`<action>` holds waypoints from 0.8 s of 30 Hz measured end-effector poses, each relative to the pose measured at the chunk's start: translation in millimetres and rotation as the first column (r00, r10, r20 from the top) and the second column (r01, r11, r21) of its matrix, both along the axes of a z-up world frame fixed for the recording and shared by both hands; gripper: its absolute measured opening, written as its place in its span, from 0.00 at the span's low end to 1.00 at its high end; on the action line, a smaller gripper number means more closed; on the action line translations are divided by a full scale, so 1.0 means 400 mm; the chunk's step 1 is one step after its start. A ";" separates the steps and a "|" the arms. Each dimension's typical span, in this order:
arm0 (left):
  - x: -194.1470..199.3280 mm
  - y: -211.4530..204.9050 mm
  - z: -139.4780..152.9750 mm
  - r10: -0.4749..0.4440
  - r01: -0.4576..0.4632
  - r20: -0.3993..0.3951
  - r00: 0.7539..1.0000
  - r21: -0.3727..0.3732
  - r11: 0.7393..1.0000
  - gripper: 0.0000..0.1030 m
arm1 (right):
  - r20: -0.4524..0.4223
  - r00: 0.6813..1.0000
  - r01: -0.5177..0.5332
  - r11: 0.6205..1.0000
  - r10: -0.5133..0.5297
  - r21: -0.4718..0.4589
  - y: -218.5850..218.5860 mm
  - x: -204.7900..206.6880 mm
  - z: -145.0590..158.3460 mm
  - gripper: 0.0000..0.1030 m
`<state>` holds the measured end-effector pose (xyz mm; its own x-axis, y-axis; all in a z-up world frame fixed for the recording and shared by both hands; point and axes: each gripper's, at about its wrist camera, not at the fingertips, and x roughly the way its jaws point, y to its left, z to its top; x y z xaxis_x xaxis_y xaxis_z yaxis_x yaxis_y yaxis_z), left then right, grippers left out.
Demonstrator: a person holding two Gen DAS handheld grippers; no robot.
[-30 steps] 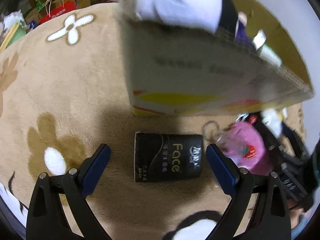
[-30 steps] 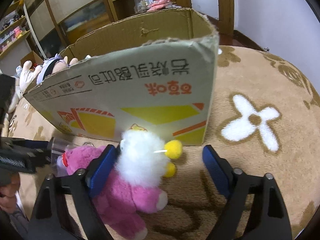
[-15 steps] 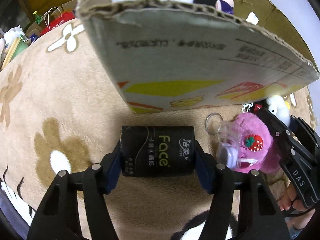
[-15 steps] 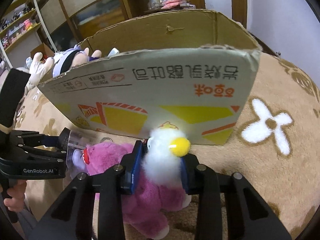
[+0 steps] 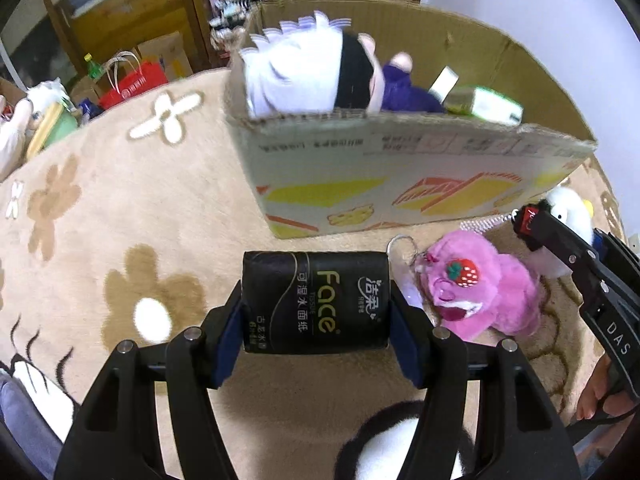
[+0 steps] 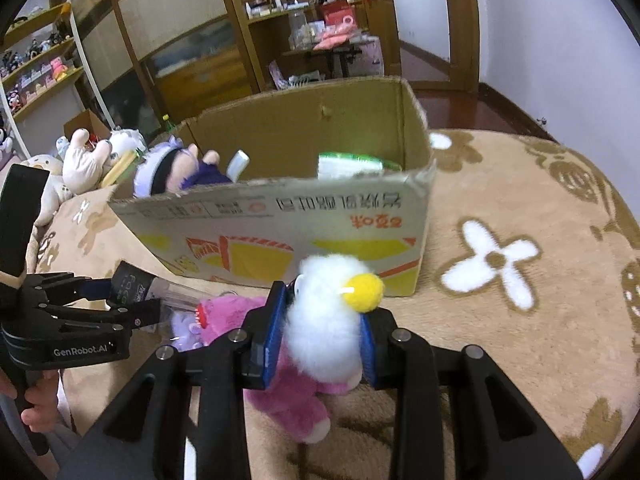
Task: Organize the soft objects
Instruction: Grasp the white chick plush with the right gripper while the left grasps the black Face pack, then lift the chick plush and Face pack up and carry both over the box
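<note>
- L wrist: left gripper (image 5: 316,312) fingers clamped the black tissue pack (image 5: 316,300), above the rug (image 5: 100,216), near the cardboard box (image 5: 400,176).
- R wrist: right gripper (image 6: 322,332) fingers squeezed the white duck plush (image 6: 326,312), w/ pink plush (image 6: 288,396) on rug beneath.

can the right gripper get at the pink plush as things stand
Probably not yet. The right gripper is shut on the white duck plush, so its fingers are full. The pink plush lies just beneath, uncovered on the rug; drop the duck in the box first.
</note>
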<state>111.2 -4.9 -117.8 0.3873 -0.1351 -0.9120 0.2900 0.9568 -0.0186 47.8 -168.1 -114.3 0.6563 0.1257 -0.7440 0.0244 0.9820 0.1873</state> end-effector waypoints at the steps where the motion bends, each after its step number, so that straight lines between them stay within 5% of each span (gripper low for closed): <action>1: -0.005 0.004 0.018 0.001 -0.001 0.019 1.000 0.000 1.000 0.61 | 0.010 1.000 0.003 1.000 -0.003 -0.003 -0.002 -0.008 0.008 0.33; 11: -0.105 0.004 0.144 0.014 -0.012 0.199 0.980 -0.015 1.000 0.61 | 0.116 0.993 0.020 1.000 -0.017 -0.022 -0.014 -0.077 0.100 0.33; 24: -0.104 0.034 0.299 0.035 0.005 0.489 0.872 -0.080 0.997 0.61 | 0.313 0.949 0.048 0.999 -0.042 -0.010 -0.039 -0.118 0.218 0.33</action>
<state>69.7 8.6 1.9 0.7837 -0.1873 -0.5922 0.2668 0.9625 0.0486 0.8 -183.8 -27.0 0.8610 0.0798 -0.5023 0.0116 0.9843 0.1762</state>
